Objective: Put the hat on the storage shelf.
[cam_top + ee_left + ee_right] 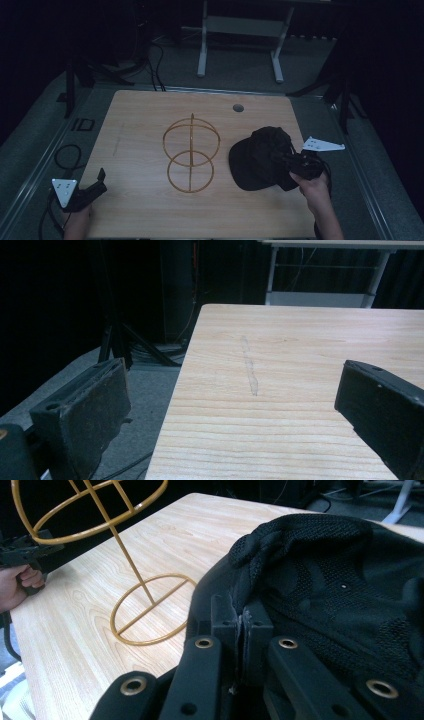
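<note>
A light wooden counter [135,210] is sitting in a dim room, seen from above, with a gold wire hat stand [191,152] standing upright near its middle. Every place below is given relative to that stand.

Well to the left of the stand, at the counter's near left corner, the left gripper [95,185] is resting in the person's left hand [77,225]. Its fingers [85,415] are standing wide apart and released, with only bare wood and the counter's edge between them in the left gripper view.

The stand itself is showing a round wire base lying flat on the wood, a thin upright post, and crossed hoops on top forming a head-shaped cage.

Just to the right of the stand, a black cap [260,157] is lying close beside the wire base without touching it, its brim pointing toward the base and its mesh crown bunched up.

At the cap's right side, farther from the stand, the right gripper [295,165] is being held by the person's right hand [315,192]. In the right gripper view its fingers [260,630] are clenched together on a fold of the cap's fabric. The cap is possibly being lifted slightly off the wood, though the dark view makes this hard to tell.
</note>
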`<state>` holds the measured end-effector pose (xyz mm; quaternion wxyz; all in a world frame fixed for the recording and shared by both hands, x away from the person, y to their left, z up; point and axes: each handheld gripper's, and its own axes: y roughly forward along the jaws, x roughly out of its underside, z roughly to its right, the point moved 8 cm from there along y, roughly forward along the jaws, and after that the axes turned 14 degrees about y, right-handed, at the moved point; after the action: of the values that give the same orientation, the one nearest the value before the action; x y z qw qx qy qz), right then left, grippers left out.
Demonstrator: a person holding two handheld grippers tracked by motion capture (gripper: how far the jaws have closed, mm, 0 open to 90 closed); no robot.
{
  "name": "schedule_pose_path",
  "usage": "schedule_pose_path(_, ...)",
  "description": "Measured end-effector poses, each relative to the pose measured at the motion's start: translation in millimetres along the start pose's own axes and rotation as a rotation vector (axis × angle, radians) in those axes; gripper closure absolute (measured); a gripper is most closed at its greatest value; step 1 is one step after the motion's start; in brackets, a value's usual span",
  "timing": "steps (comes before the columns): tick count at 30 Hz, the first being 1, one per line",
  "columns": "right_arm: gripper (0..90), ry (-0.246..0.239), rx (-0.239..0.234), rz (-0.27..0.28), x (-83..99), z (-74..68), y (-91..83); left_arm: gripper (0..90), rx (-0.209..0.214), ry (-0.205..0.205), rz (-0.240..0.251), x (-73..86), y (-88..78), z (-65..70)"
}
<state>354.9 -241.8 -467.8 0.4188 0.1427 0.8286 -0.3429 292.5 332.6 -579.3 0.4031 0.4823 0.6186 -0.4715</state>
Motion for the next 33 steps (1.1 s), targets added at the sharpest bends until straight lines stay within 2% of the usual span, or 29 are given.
schedule_pose_path(4,87.5,-0.014,0.009,0.015,-7.3,-3.5,-5.5,1.8,0.0,0.0,-0.001,0.1,0.0,-0.1)
schedule_pose_path(5,87.5,-0.011,-0.004,0.039,-15.5,-6.8,-12.6,1.8,0.001,-0.002,0.0,0.0,-0.1,-0.1)
schedule_pose_path(9,87.5,-0.019,-0.012,0.065,-25.4,-10.8,-20.6,1.8,0.002,-0.002,0.0,0.1,-0.2,-0.1)
schedule_pose_path(12,87.5,-0.035,0.001,0.096,-39.3,-16.2,-30.7,1.8,0.003,-0.003,0.002,-0.1,-0.2,0.1)
schedule_pose_path(16,87.5,-0.045,0.001,0.107,-46.3,-19.5,-35.2,1.8,0.004,-0.004,0.002,-0.1,-0.2,0.1)
schedule_pose_path(17,87.5,-0.046,-0.014,0.123,-55.6,-24.3,-41.3,1.8,0.005,-0.005,0.003,-0.1,-0.2,0.0)
schedule_pose_path(23,87.5,-0.054,-0.048,0.161,-69.1,-36.0,-52.6,1.8,0.006,-0.006,0.003,0.0,-0.4,-0.1)
schedule_pose_path(31,87.5,-0.087,-0.049,0.198,-87.0,-47.8,-68.9,1.8,0.006,-0.007,0.002,0.0,-0.2,-0.1)
schedule_pose_path(33,87.5,-0.094,-0.053,0.216,-99.8,-53.2,-77.1,1.8,0.006,-0.007,0.002,0.0,-0.2,-0.1)
